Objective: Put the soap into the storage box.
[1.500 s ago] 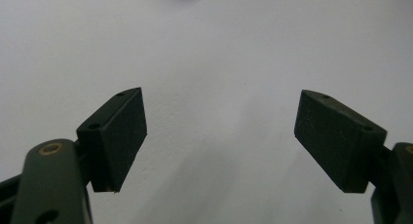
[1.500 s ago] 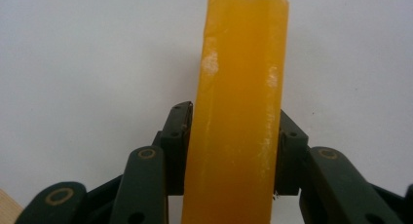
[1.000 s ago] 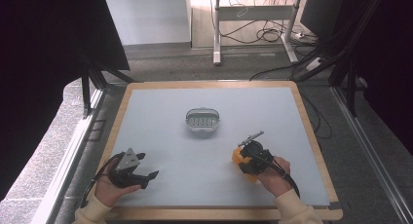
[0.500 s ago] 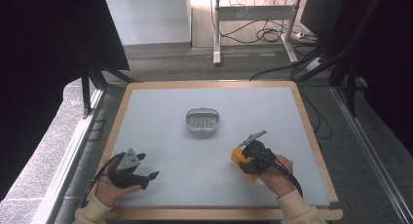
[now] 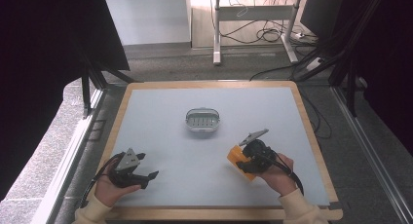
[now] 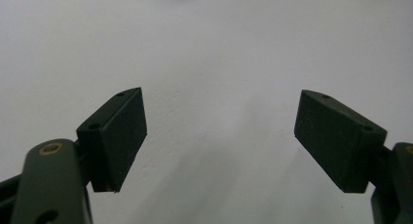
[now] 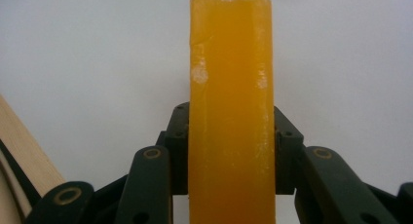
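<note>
An orange soap-like bar (image 5: 235, 156) is clamped between the jaws of my right gripper (image 5: 245, 161) near the table's front right. In the right gripper view the bar (image 7: 231, 87) stands on end, pinched at its lower half by my right gripper (image 7: 231, 151). A small clear oval dish (image 5: 202, 120) with a ridged floor sits at the table's middle, apart from both grippers. My left gripper (image 5: 148, 165) rests at the front left, open. In the left gripper view my left gripper (image 6: 219, 136) has its pads (image 6: 119, 136) spread wide over bare mat.
A pale grey mat (image 5: 160, 112) covers the table inside a wooden frame (image 5: 311, 131). The frame's edge (image 7: 19, 136) lies close to the right gripper. Beyond the table's far edge are a floor, desk legs and cables.
</note>
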Motion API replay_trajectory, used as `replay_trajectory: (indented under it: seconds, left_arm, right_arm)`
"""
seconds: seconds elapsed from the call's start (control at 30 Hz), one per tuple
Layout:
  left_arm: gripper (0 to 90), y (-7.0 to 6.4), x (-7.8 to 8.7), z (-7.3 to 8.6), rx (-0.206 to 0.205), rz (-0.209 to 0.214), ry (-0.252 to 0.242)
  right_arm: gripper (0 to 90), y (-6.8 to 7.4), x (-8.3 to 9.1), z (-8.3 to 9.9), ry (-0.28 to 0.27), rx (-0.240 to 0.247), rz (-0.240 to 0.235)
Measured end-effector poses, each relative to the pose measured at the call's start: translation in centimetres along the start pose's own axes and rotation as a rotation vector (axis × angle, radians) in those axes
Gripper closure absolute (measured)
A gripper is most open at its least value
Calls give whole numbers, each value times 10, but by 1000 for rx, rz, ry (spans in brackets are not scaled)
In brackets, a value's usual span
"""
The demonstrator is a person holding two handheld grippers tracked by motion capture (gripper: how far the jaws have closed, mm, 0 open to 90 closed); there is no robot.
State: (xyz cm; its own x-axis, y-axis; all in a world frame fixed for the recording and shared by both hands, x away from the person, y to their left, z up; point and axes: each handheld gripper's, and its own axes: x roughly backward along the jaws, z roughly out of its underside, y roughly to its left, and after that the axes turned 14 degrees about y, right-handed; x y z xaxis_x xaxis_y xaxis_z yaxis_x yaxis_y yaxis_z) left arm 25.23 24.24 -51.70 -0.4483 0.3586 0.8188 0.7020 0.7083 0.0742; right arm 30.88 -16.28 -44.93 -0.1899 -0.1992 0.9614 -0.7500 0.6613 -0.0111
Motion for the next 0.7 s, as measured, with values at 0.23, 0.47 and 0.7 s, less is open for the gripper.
replay_trajectory:
  seconds: [0.23, 0.47, 0.7]
  left_arm:
    - [195, -1, -1, -1, -6, -2, 3]
    - [195, 0, -1, 0, -2, 0, -1]
    - [195, 0, -1, -1, -1, 2, 3]
  right_arm:
    - [614, -4, 5, -6, -19, 23, -10]
    - [614, -11, 13, -18, -42, 62, 2]
    - [614, -15, 16, -25, -46, 89, 2]
